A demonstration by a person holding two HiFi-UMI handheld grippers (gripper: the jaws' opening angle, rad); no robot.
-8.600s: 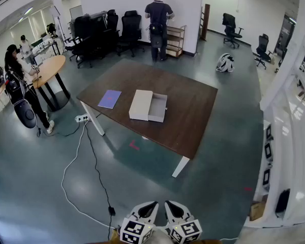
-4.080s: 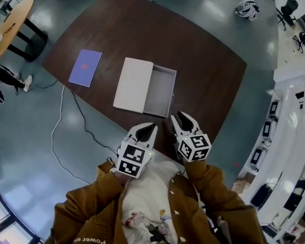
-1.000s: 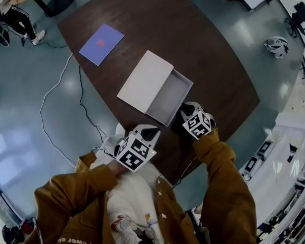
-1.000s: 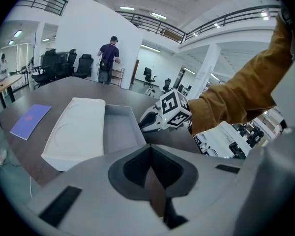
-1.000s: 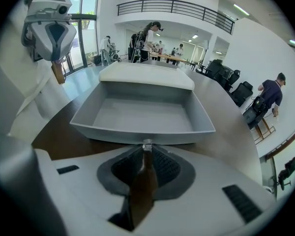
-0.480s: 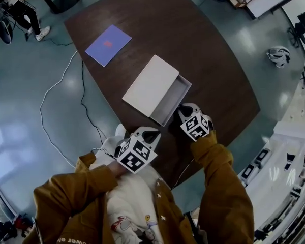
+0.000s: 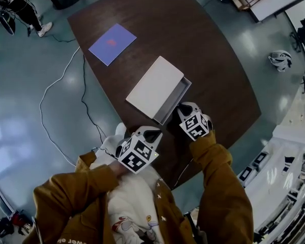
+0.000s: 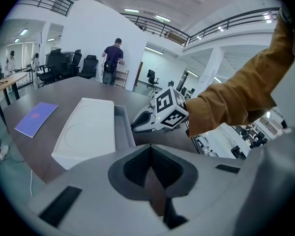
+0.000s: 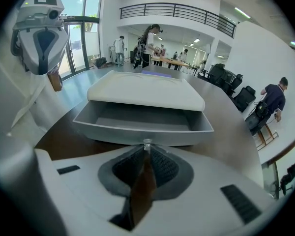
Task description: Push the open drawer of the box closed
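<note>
A flat white box [image 7: 153, 84] lies on the dark wooden table [image 7: 208, 50], its grey drawer [image 7: 174, 99] sticking out a short way toward me. In the right gripper view the empty drawer [image 9: 137, 116] fills the middle, under the white box [image 9: 142, 90]. My right gripper [image 9: 146, 144] has its tips right at the drawer's front wall; its jaws have just been closing, they meet at the tips and nothing is between them. My left gripper [image 7: 151, 132] hangs shut near the table's near edge, apart from the box. The left gripper view shows the right gripper [image 8: 137, 124] at the drawer [image 8: 122, 129].
A purple booklet [image 7: 112, 43] lies on the table beyond the box. A white cable [image 7: 61, 85] runs over the floor at the left. The table's near edge passes just under my left gripper. A person [image 8: 113, 58] stands far off by a white wall.
The drawer has slid further into the box, so less of it shows. My right gripper has followed it toward the box. The left gripper has stayed put.
</note>
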